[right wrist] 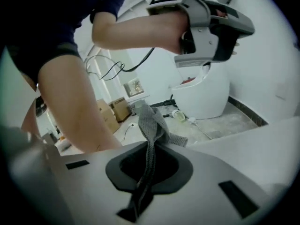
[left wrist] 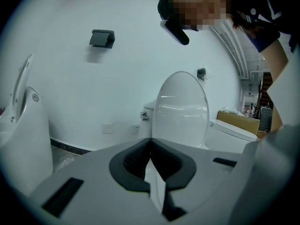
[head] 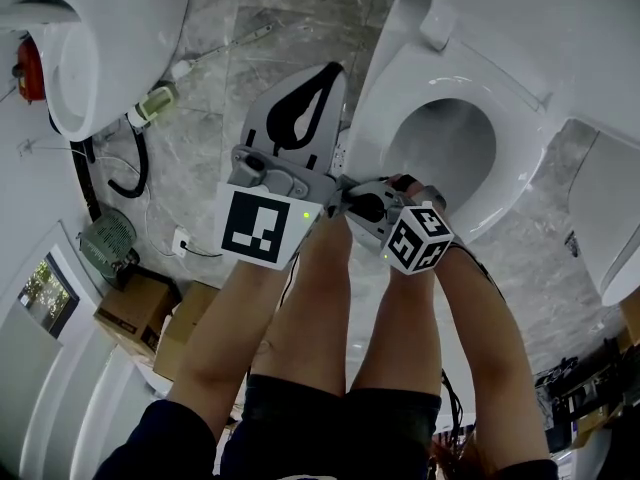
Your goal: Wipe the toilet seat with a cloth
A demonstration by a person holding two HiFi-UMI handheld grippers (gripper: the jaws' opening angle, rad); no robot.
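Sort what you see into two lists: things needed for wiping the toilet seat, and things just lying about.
Job in hand:
grey cloth, pinched in the right tool
toilet seat

Lying about:
cardboard boxes
black hose on the floor
white fixture at the left
left tool, shut on nothing

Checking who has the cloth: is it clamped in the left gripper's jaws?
No, the grey cloth is pinched in the right gripper, while the left gripper is shut on nothing.

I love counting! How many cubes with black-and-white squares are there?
2. One cube rides the left gripper, above the floor; the other cube rides the right gripper, by the toilet seat. No more show.
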